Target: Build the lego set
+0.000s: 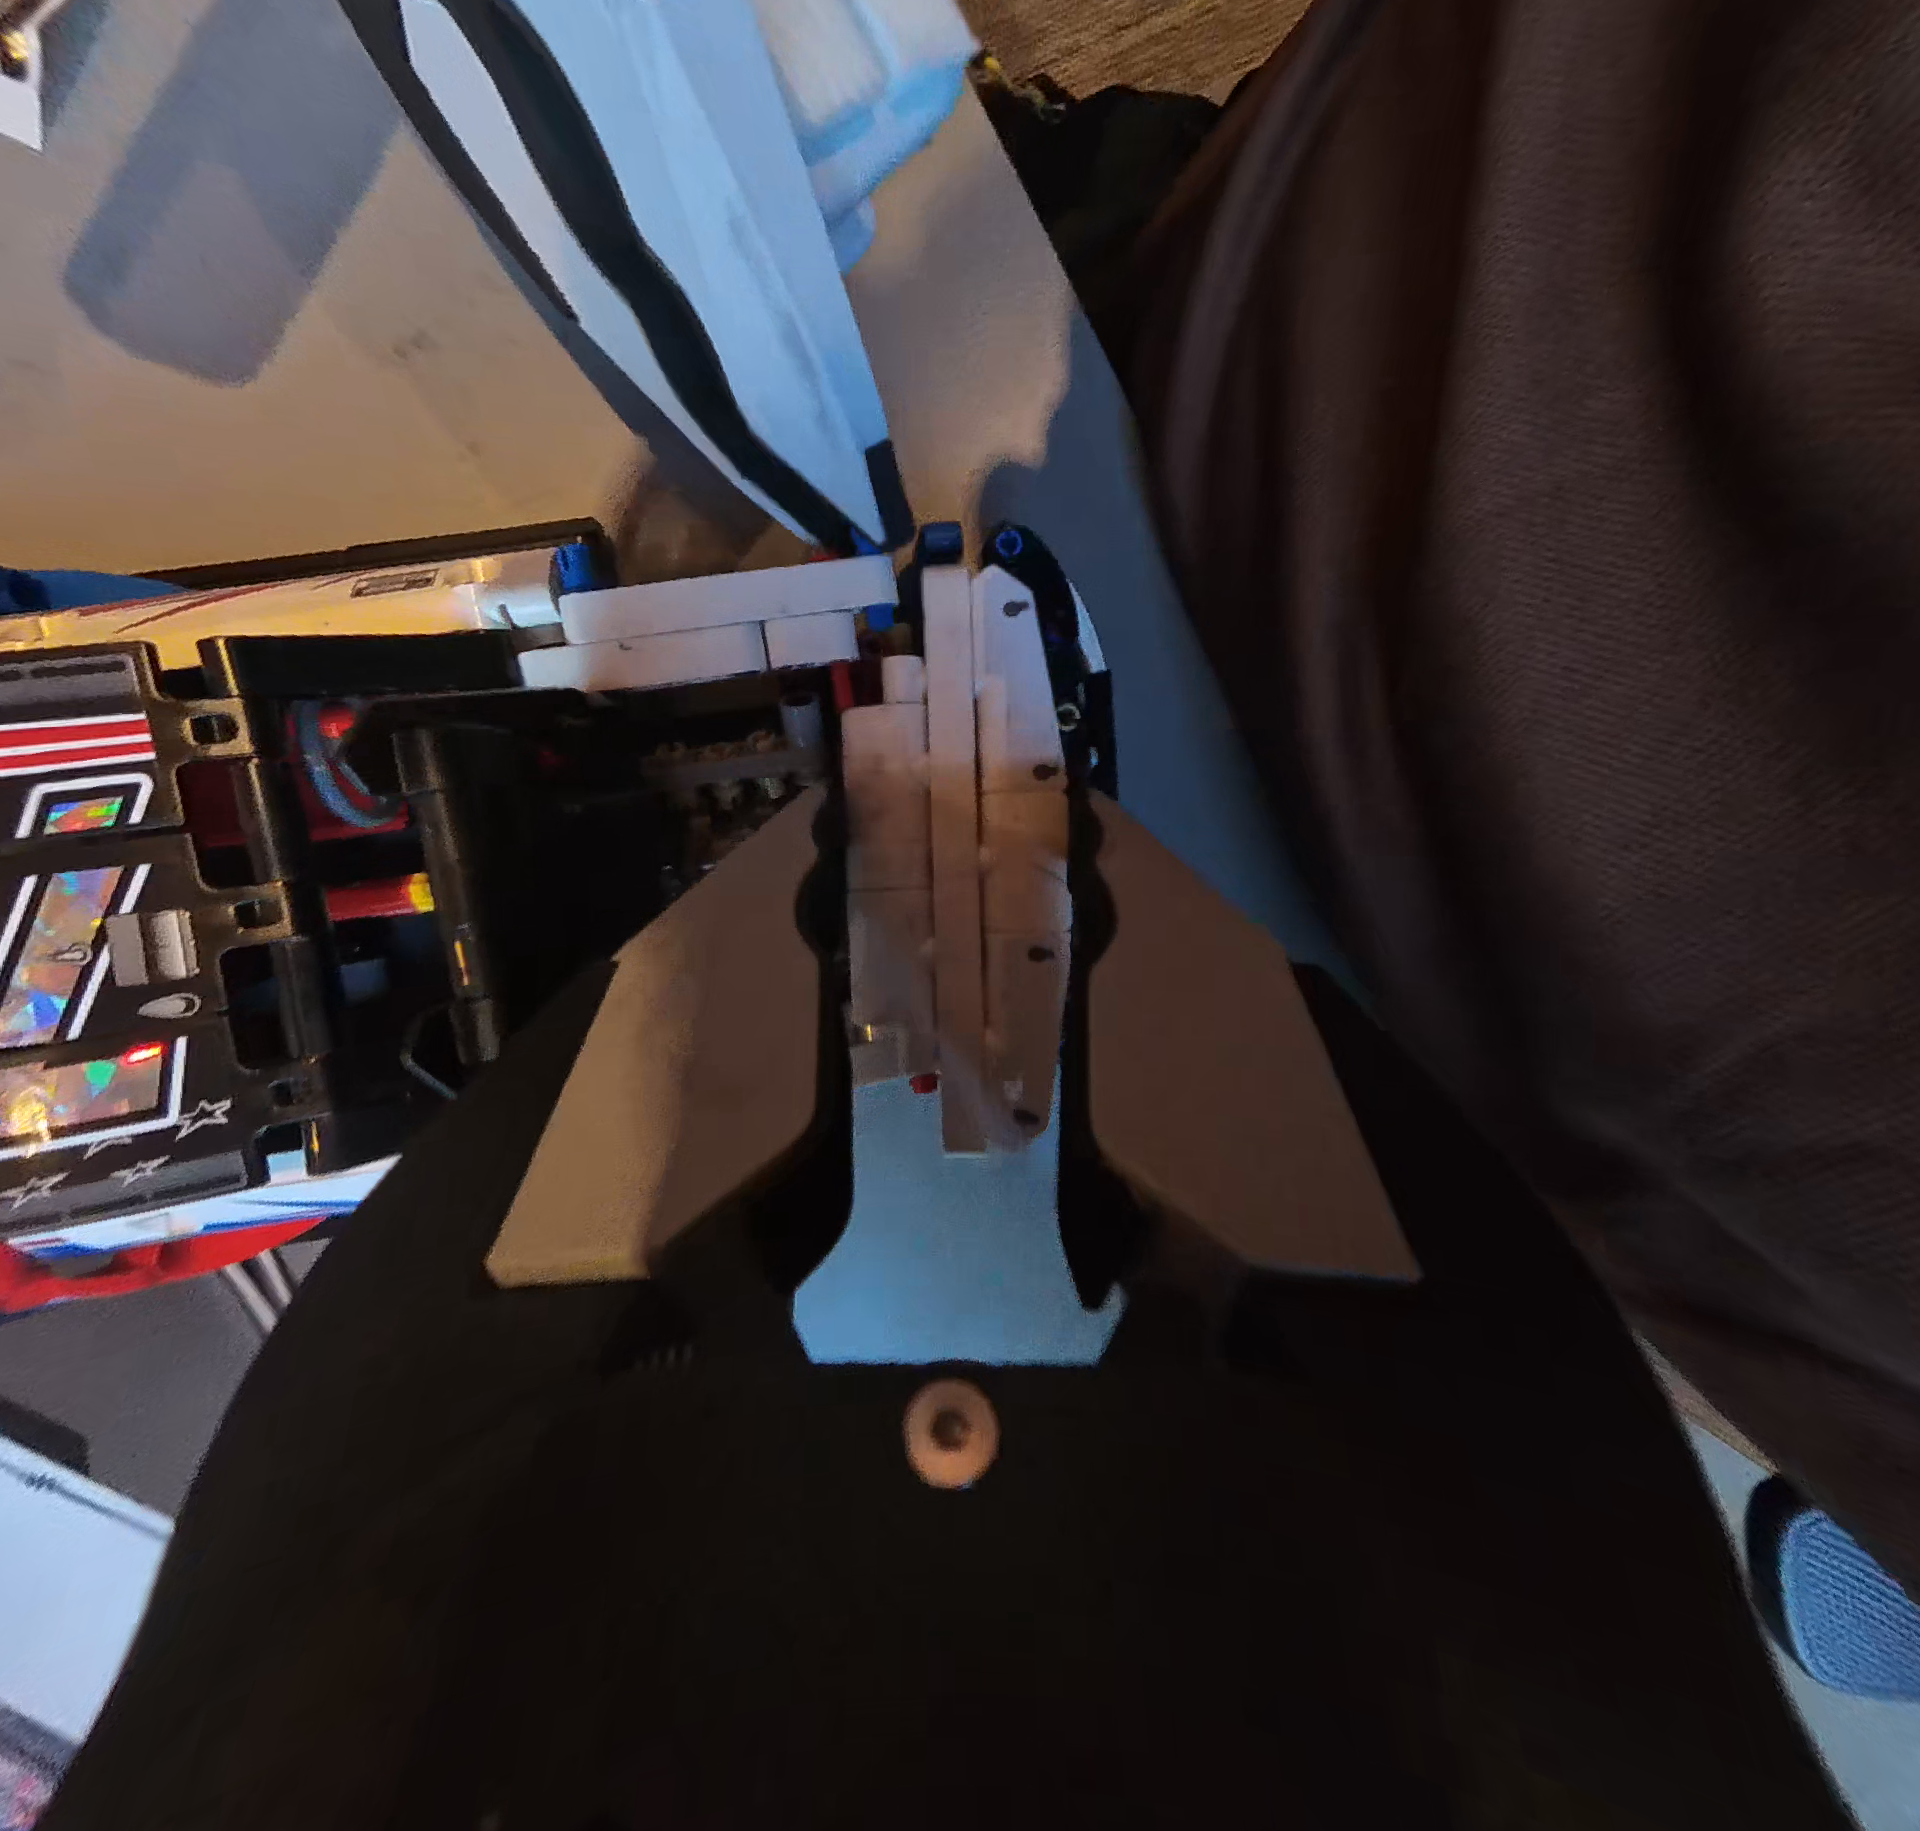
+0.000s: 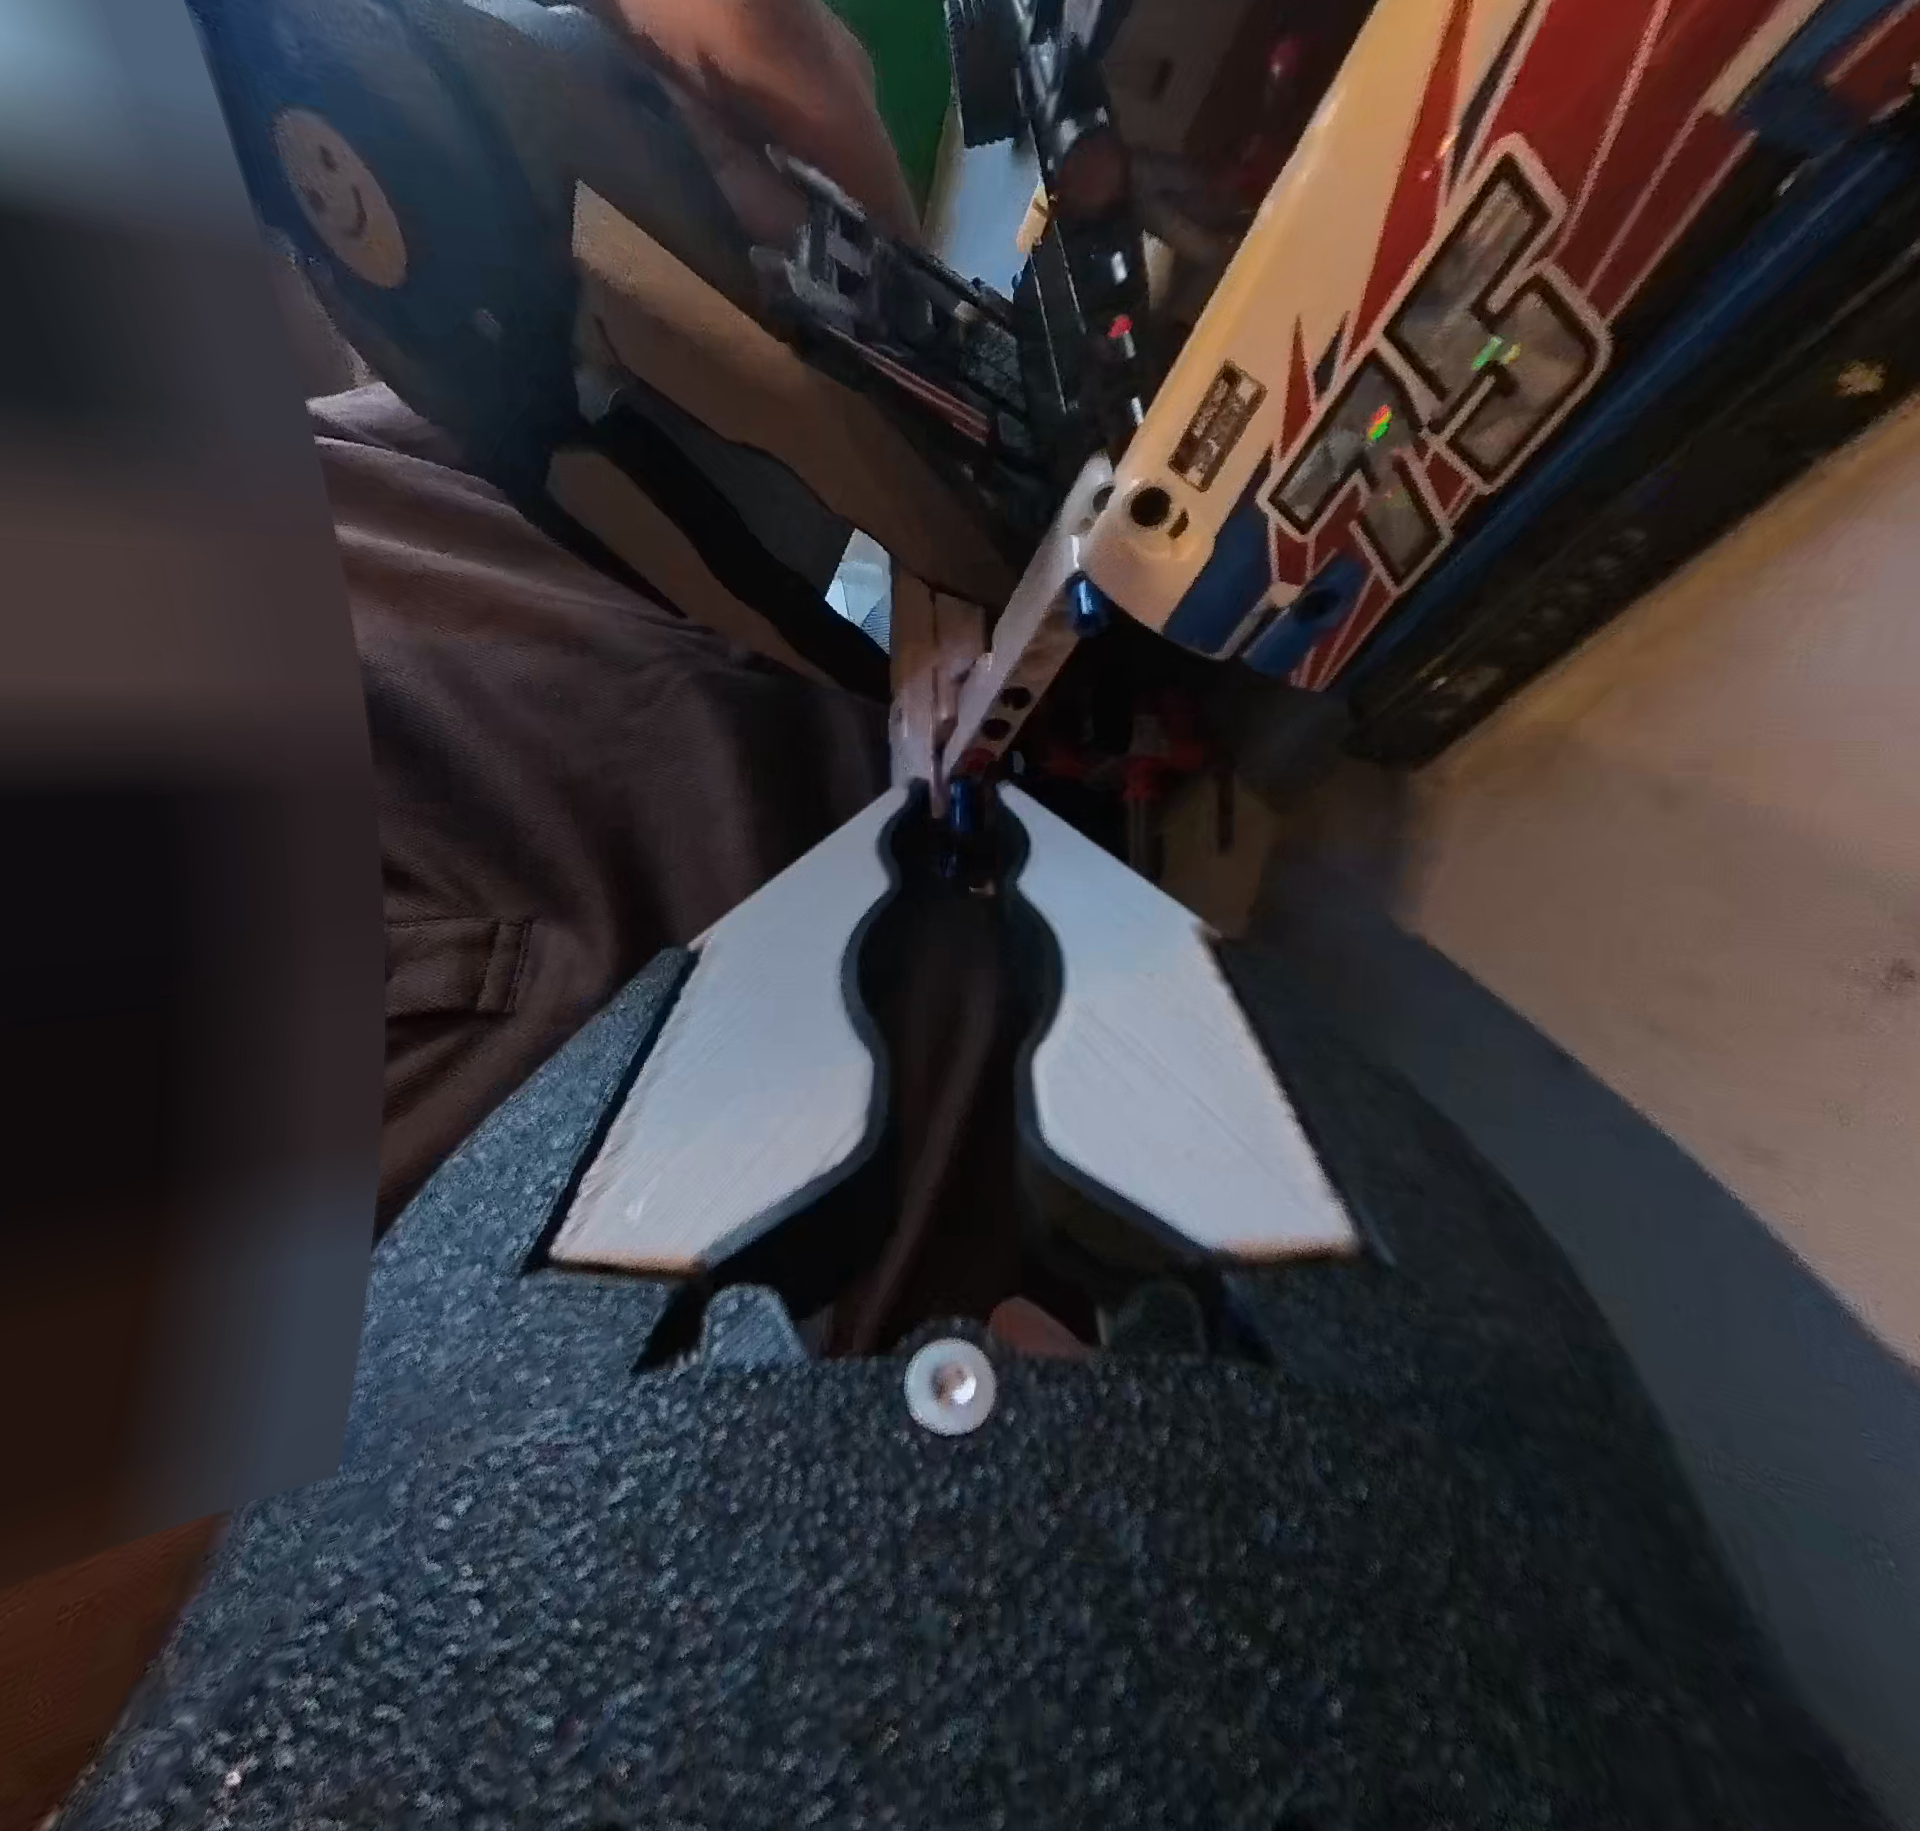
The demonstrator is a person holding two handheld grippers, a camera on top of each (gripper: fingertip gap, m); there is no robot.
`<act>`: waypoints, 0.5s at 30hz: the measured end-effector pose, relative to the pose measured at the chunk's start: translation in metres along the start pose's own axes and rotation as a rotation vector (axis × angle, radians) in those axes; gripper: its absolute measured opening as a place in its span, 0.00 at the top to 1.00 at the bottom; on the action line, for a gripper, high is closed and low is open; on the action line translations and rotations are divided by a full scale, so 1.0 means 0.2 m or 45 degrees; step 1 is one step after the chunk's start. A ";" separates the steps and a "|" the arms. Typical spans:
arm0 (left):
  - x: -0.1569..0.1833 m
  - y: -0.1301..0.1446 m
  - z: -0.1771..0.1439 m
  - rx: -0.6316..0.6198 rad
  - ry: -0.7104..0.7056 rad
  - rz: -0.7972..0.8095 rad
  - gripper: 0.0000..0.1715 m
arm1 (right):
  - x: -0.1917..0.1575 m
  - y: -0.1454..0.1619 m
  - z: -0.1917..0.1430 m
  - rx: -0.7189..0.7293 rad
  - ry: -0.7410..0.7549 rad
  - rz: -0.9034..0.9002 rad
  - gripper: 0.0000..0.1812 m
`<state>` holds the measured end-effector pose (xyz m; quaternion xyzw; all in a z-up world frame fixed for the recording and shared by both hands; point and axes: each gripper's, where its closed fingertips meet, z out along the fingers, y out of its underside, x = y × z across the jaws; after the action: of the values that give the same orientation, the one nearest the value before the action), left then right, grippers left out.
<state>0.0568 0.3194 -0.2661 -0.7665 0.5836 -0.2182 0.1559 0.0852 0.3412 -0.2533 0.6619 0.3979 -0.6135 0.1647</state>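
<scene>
Both claws clamped: left claw (image 1: 956, 908) on white beams (image 1: 961, 877), right claw (image 2: 961, 825) on blue pin (image 2: 958, 810); stickered car (image 2: 1455, 347).

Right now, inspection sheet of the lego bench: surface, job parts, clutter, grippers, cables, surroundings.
Surface: pale beige tabletop, bare where visible.
Job's things: decorated red, white and blue lego car body; stack of white lego beams at its end; blue pin on a white holed beam.
Clutter: nothing seen.
Grippers: left gripper shut on the white beam stack; right gripper closed on the blue pin.
Cables: nothing seen.
Surroundings: person's brown garment close by; carpeted floor; white and black gripper body above the car.
</scene>
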 end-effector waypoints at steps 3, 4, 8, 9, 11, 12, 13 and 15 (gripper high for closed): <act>-0.01 0.00 -0.01 -0.013 -0.052 0.010 0.77 | 0.00 0.00 0.01 -0.011 0.017 -0.004 0.96; -0.02 0.00 -0.01 -0.013 -0.076 0.013 0.76 | 0.00 0.00 0.01 -0.013 0.022 -0.005 0.97; -0.02 -0.02 0.00 -0.010 -0.105 0.050 0.77 | 0.00 0.00 0.00 -0.003 0.024 0.006 0.97; -0.02 -0.03 0.00 0.002 -0.098 0.052 0.77 | 0.00 0.00 0.00 0.003 0.019 0.010 0.97; -0.02 -0.04 0.01 0.010 -0.091 0.045 0.77 | 0.01 0.00 0.00 0.005 0.009 0.023 0.97; -0.03 -0.04 0.01 0.021 -0.099 0.036 0.77 | 0.01 0.00 0.00 0.011 -0.002 0.031 0.97; -0.03 -0.04 0.01 0.026 -0.104 0.027 0.77 | 0.01 0.00 0.00 0.017 -0.007 0.035 0.97; -0.03 -0.04 0.01 0.029 -0.114 0.005 0.77 | 0.01 0.00 0.00 0.031 -0.021 0.044 0.97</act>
<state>0.0630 0.3270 -0.2638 -0.7726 0.5749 -0.1900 0.1911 0.0854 0.3419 -0.2546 0.6655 0.3775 -0.6209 0.1704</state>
